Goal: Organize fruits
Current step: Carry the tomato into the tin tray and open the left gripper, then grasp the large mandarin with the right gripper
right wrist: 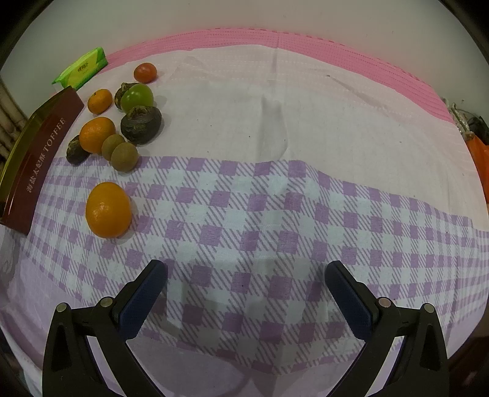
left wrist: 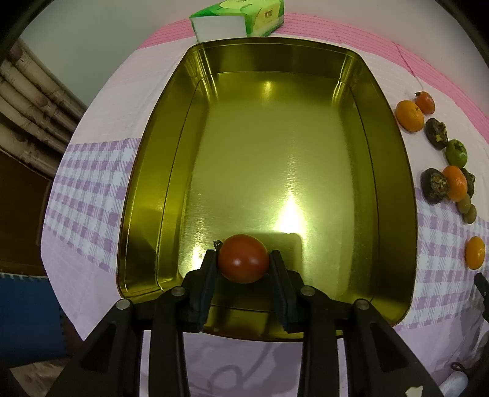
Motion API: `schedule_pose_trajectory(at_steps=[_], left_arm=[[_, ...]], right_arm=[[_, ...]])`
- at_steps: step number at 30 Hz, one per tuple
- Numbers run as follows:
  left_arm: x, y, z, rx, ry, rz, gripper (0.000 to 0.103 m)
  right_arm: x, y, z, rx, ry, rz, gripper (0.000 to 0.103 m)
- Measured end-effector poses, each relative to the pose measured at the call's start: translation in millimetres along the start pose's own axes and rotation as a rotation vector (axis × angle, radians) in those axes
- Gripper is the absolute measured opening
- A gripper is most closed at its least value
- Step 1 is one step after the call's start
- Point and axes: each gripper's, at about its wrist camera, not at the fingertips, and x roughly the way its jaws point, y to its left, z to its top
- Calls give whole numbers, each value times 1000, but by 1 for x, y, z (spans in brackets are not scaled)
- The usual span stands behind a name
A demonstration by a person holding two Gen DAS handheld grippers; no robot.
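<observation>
The left gripper (left wrist: 243, 259) points steeply down into the gold tin tray (left wrist: 146, 195), near the tray's near end. A small red tomato-like fruit (left wrist: 243, 259) sits between its two black fingers (left wrist: 207, 274), resting on the shiny tray floor. The jaws are only slightly apart, about as wide as the fruit itself; each pad lies right against a side of it, though I cannot tell whether they are pressing or merely touching. The rest of the tray floor is bare metal with a bright glare spot. Beyond the tray's far end stands a green tissue pack (left wrist: 238, 18). On the checked cloth (right wrist: 275, 213) beside the tray lies a loose cluster of fruit: several oranges (right wrist: 108, 210), a green fruit (right wrist: 137, 96), dark wrinkled ones (right wrist: 141, 123) and two small brown kiwis (right wrist: 123, 156). The right gripper (right wrist: 246, 274) hangs over bare cloth well apart from that cluster, its fingers spread wide with nothing between them, touching nothing.
</observation>
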Motion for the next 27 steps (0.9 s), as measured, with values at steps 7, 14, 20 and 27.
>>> schedule_pose_trajectory(at_steps=[7,14,20,27], left_arm=[[-8,7,1,-16,-26,-46,53],[-40,21,3,-61,-129,-105,65],[-57,44,4,-118,-189,-113,65],[-69,64,-2,-183,-243,-91,67]], right_arm=[[0,-1,0,-2,4,0,103],[1,0,2,-2,12,6,103],[-14,12,4,-35,-50,33,103],[-35,40,6,-143,-104,69,101]])
